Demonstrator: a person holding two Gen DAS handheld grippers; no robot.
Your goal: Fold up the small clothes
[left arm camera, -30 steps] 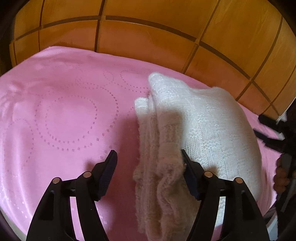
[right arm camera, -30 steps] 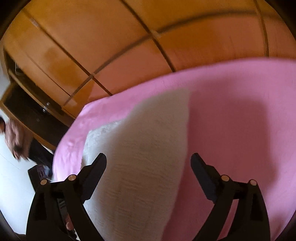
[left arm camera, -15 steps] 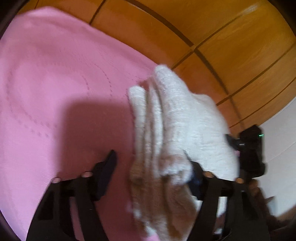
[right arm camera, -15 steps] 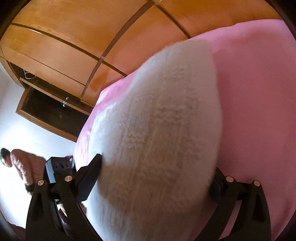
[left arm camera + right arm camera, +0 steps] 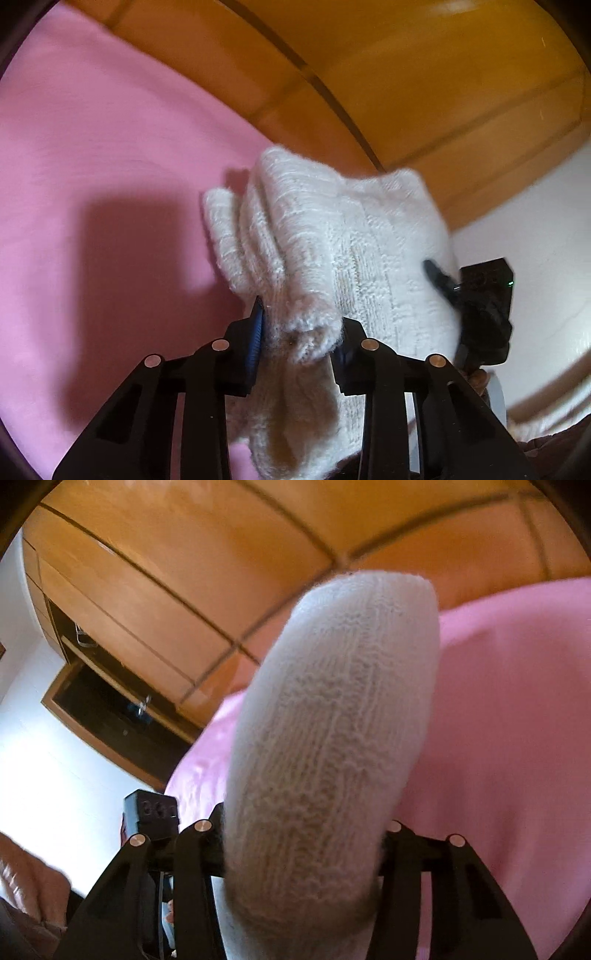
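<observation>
A: Garment, one: white knitted piece (image 5: 343,251), folded in layers, centre of the left wrist frame, over a pink cover (image 5: 92,166).

B: Position against the left gripper (image 5: 299,332)?

A: A bunched edge sits between its two fingers at lower centre; the blue pad (image 5: 256,336) at left touches the knit, the other finger presses from the right. Jaws closing, clamped on the knit.

B: Right gripper (image 5: 301,834)?

A: Same white knitted piece (image 5: 332,738), a thick rounded fold filling the centre of the right wrist frame, rising to upper centre. It fills the gap between the fingers at lower centre, both fingertips buried against it. Jaws closing, gripping the fold.

B: Surroundings?

A: Pink cover (image 5: 498,738) at right; wooden panelling (image 5: 192,565) across the top; white wall (image 5: 44,757) at left. In the left wrist frame the right gripper's fingertip (image 5: 436,277) shows against the garment at right.
</observation>
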